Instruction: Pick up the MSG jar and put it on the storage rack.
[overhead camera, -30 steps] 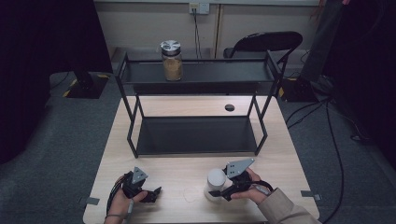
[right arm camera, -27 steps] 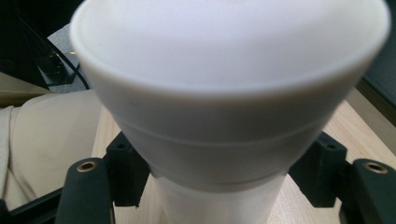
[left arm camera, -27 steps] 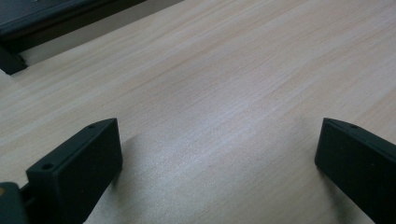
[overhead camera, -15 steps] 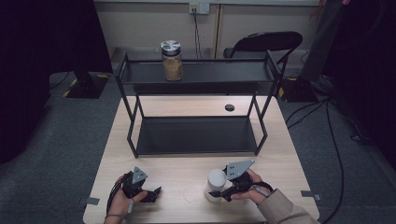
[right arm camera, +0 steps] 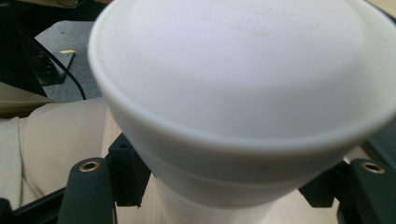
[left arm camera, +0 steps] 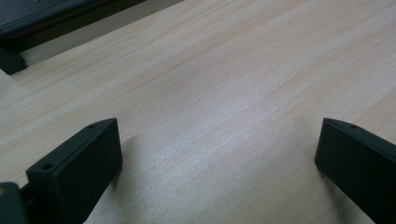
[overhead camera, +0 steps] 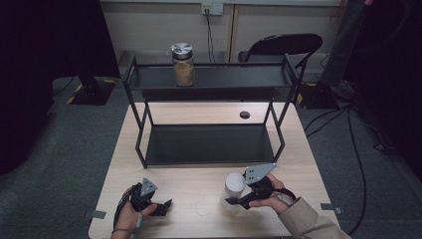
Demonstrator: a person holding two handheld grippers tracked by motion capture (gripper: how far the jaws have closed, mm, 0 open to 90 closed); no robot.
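Jaws of my right gripper [overhead camera: 233, 201] clamp a white cup [overhead camera: 233, 189] above the pale wooden table [overhead camera: 199, 179], left gripper [overhead camera: 161, 206] wide, empty.

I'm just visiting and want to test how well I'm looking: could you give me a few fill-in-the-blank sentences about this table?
1. The right gripper is shut on a ____ cup.
2. The left gripper has its jaws ____ above bare wood.
3. The glass jar stands on the ____ tier of the black shelf.

Missing words: white; open; top
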